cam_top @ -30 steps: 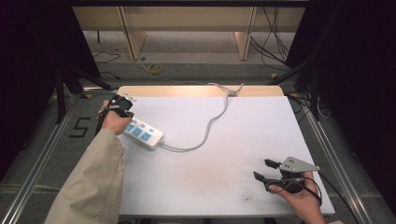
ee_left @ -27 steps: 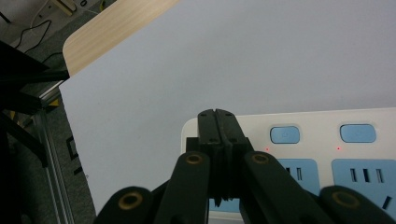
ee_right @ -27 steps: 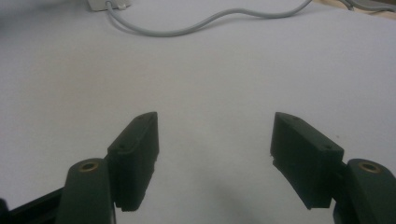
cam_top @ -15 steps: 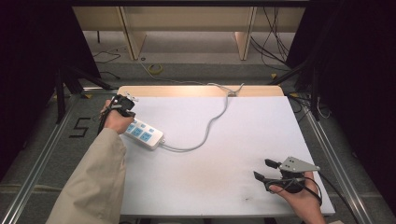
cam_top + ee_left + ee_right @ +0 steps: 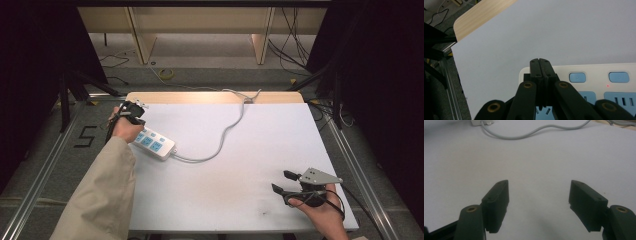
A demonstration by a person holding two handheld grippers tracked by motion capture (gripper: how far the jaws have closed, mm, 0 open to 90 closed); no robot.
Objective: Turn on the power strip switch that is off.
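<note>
On the left, our left claw [image 5: 131, 111] has its jaws pressed together with nothing between them, tips poised over the end of the power strip [image 5: 152, 144], which lies near the left edge of the table [image 5: 240, 200]. In the left gripper view the closed tips [image 5: 541, 65] sit just beside a blue button [image 5: 577, 77], and a small red light [image 5: 607, 86] glows on the strip.

We judge the risks as follows. If the closed tips come down off-centre, they can slide past the button and hit a socket slot instead. A hard push may shove the strip toward the table edge, since nothing pins it down. The grey cord [image 5: 220, 140] curves loosely across the middle toward the far edge; a tug on it could swing the strip round.

On the right, our right claw [image 5: 286, 183] stands with its jaws wide apart and empty, resting near the front right corner, well apart from the strip.

Counted: 1 power strip, 1 cord, 2 claws, 2 blue buttons in the left gripper view, 1 red light, 1 table.
</note>
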